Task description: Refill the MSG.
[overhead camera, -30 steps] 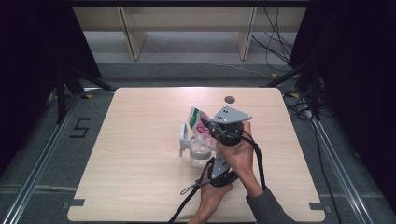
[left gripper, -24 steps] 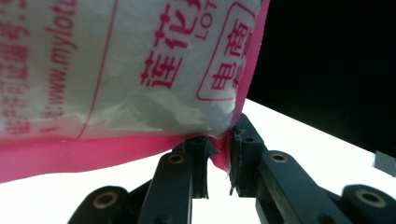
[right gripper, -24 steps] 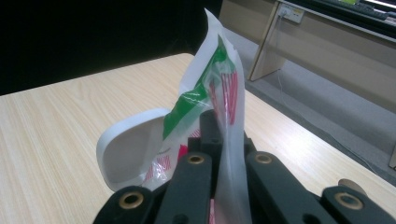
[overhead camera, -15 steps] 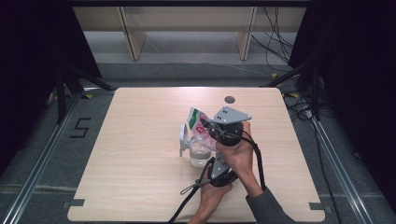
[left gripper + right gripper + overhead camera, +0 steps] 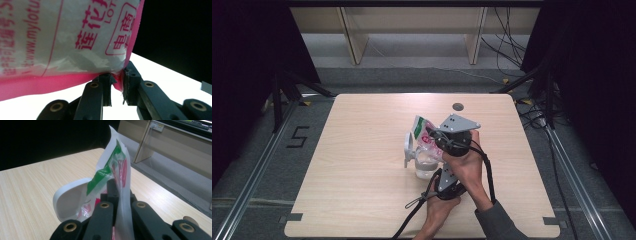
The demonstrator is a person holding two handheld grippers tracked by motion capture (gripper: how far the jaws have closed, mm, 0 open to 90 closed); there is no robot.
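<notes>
While we hold the plastic pouch (image 5: 424,134) above the counter (image 5: 362,150), both the left gripper (image 5: 117,86) and right gripper (image 5: 120,195) have their jaws pinching it, at 6 o'clock of the counter's centre.

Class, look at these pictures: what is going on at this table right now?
A person is working at a wooden table with a gripper in each hand. Both grip one printed plastic bag over a clear cup beside a white scoop. The left gripper pinches the bag's pink edge, and the right gripper clamps its clear film. The bag looks held up, perhaps for pouring or opening.
</notes>
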